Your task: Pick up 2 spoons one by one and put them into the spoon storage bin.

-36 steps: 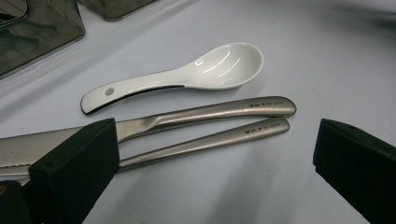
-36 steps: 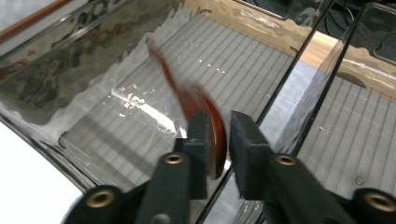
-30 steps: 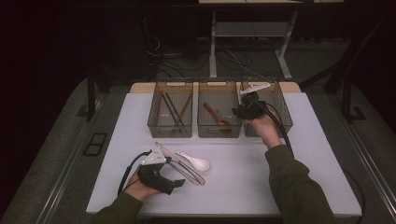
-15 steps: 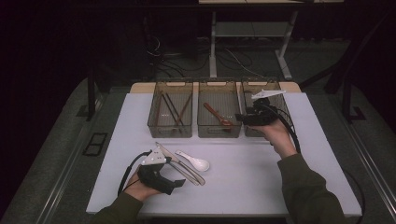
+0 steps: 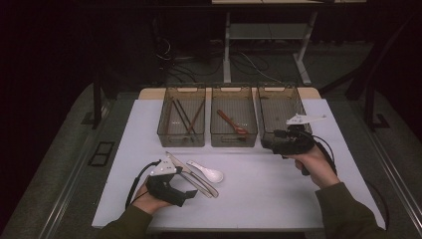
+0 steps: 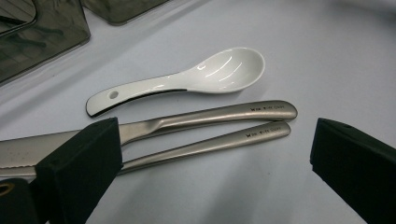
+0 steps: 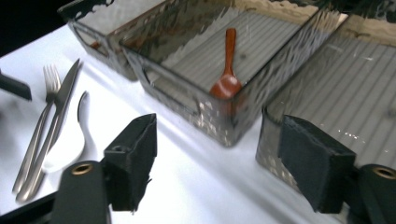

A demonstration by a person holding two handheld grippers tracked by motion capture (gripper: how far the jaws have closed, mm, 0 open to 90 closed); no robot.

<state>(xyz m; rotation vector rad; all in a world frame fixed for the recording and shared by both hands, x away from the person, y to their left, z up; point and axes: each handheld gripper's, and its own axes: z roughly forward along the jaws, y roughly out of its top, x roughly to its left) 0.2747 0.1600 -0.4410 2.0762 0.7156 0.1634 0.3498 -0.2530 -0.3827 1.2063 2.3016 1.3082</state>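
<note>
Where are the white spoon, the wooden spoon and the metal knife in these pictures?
white spoon [image 6: 229,67], left gripper view, on its bowl.
wooden spoon [image 7: 226,84], right gripper view, on its bowl, inside the middle bin.
metal knife [image 6: 224,113], left gripper view, on its handle, beside the white spoon.

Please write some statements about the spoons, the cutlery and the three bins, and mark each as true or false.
1. The white spoon lies on the table, beside the metal knife. True.
2. The wooden spoon lies in the middle bin. True.
3. The right gripper is shut on a fork. False: its jaws stand open with nothing between them.
4. The left gripper holds the white spoon. False: its jaws are open and the spoon lies free.
5. The left bin holds chopsticks. True.
</note>
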